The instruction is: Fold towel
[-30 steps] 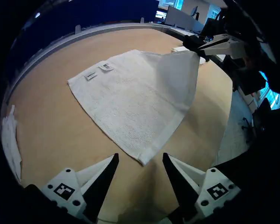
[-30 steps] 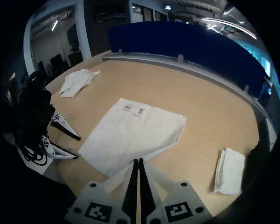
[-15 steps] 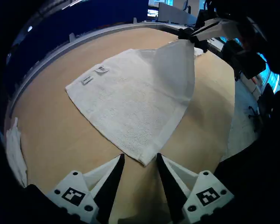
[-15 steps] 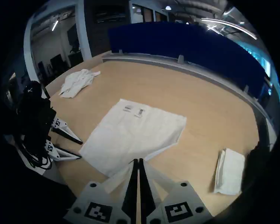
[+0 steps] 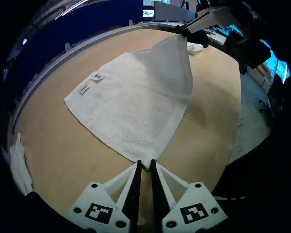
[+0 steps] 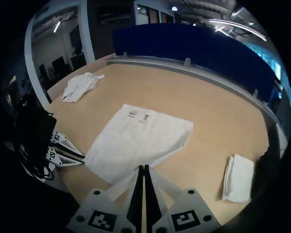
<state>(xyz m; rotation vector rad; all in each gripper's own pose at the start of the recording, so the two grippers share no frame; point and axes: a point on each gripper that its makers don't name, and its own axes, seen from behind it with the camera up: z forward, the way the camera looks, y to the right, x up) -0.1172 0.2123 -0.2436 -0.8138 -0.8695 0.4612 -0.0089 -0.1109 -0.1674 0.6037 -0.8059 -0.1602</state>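
Pale wood makes up the broad table [image 5: 56,147], with a dark blue partition [image 6: 200,46] along its far edge and office furniture dim beyond. A white towel [image 5: 134,105] lies spread near the middle of the table, mostly flat, with two small labels [image 5: 89,83] at its far left edge. In the left gripper view, the left gripper [image 5: 145,166] sits low at the towel's near corner. Its two fingers are drawn close with a narrow gap between them, and the tip of that corner lies in the gap. I cannot tell whether both pads press on the cloth. In the right gripper view, the right gripper [image 6: 143,171] has its fingers pressed together on another corner of the towel, and white cloth runs out from both sides of the tips. The left gripper view shows that corner raised clear of the table at the far right. The cloth rises to it in a smooth, taut slope, while the rest of the towel rests on the wood. The right gripper view shows the left gripper at the towel's left corner, with a dark-sleeved arm [image 6: 31,132] behind it. A crumpled white cloth [image 6: 81,85] lies at the far left of the table, well apart from the towel. A folded white towel [image 6: 238,180] rests near the right edge, also apart.
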